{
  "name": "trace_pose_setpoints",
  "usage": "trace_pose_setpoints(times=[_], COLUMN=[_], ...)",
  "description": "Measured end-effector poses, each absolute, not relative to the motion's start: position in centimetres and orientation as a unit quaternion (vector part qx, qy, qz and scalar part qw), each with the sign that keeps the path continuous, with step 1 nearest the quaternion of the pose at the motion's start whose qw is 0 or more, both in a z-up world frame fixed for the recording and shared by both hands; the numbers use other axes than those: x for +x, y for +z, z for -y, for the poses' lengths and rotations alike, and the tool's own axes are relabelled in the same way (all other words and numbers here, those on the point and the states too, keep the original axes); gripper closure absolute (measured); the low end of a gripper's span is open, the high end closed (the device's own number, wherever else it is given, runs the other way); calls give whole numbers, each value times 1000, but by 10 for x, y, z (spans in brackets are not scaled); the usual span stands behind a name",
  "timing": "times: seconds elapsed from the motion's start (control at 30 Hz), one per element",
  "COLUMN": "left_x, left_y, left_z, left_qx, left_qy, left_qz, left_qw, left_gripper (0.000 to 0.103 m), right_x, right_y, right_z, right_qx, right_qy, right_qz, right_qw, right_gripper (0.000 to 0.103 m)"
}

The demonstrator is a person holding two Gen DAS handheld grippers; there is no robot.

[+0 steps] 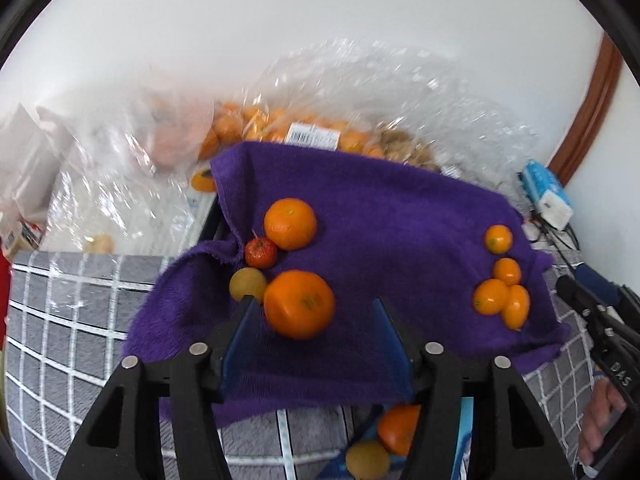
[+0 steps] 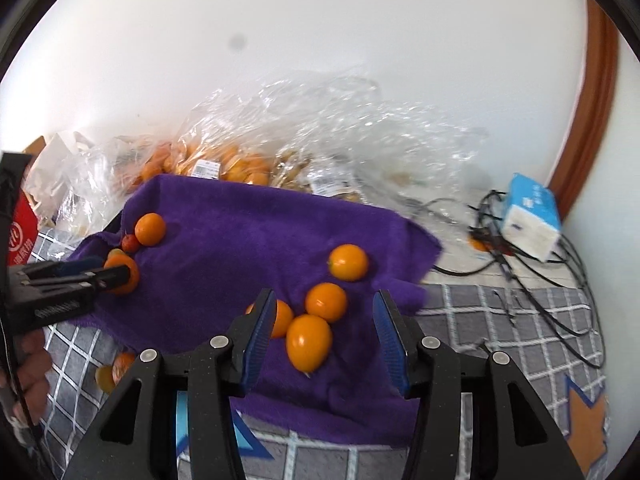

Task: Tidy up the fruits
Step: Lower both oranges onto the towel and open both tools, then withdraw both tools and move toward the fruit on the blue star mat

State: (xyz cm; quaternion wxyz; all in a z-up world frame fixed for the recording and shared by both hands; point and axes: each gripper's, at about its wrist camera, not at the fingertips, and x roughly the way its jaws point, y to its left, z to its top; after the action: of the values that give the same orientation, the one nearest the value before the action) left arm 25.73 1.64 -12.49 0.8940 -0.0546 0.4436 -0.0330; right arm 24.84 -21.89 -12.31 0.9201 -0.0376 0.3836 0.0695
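The left hand-held gripper gapes beside a large orange (pads clear of it); the right hand-held gripper stands open above four kumquats.

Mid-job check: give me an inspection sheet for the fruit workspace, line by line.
Surface: purple towel over a grey checked cloth.
Job's things: two large oranges, one red fruit and one yellow-brown fruit at the towel's left; four small oranges at its right.
Clutter: clear plastic bags of fruit behind the towel; blue tissue pack.
Grippers: left hand-held gripper open, large orange between its fingers; right hand-held gripper open above the small oranges.
Cables: black cables by the tissue pack.
Surroundings: white wall, brown trim.
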Motion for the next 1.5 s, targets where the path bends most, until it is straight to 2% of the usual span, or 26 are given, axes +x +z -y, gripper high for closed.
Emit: trace_pose_setpoints(times=[0.27, 0.67, 0.83, 0.97, 1.5], left_x=[205, 138, 127, 124, 124], left_y=[-112, -151, -154, -159, -169], left_z=[-22, -55, -68, -80, -105], left_qx=[-39, -55, -42, -71, -139], left_qy=[-33, 2, 15, 10, 30], left_qz=[-430, -413, -394, -396, -407], left_qw=[902, 909, 918, 916, 902], left_gripper=[46, 46, 46, 46, 48], right_x=[209, 163, 156, 154, 192], right_y=[-114, -135, -148, -157, -173], right_z=[227, 214, 198, 182, 119], right_qx=[1, 13, 10, 4, -4], right_qy=[59, 91, 106, 121, 183], right_qz=[-379, -402, -410, -413, -434], right_qw=[923, 911, 906, 903, 882], right_gripper=[53, 53, 59, 63, 60])
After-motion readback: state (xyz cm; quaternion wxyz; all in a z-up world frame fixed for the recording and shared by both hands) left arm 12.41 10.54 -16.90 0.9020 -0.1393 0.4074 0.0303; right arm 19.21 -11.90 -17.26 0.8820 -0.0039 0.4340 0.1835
